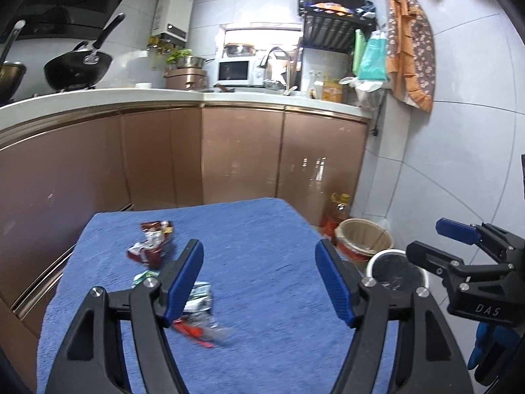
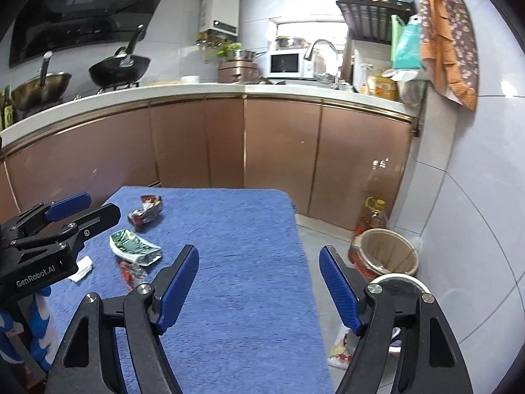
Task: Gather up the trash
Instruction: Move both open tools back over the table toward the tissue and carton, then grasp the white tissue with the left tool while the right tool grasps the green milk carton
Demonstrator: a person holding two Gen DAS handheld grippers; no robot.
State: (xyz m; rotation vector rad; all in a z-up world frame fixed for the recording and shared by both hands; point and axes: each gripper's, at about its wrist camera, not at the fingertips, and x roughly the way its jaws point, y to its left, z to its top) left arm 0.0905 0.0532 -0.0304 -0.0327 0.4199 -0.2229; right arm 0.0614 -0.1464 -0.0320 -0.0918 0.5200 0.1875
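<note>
Jaws wide, left gripper [image 1: 259, 282], wrappers [image 1: 151, 243] ahead

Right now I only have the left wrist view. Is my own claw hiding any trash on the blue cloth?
Observer: Yes. The right wrist view shows a crumpled white tissue on the blue cloth, close beside the left claw.
Operator: Anything off the table?
Observer: One wrapper lies on the floor, near the white bin.
Operator: And the green wrapper behind my finger?
Observer: The whole green wrapper shows in that view. It lies flat and crumpled, with a red wrapper at its near edge.
</note>
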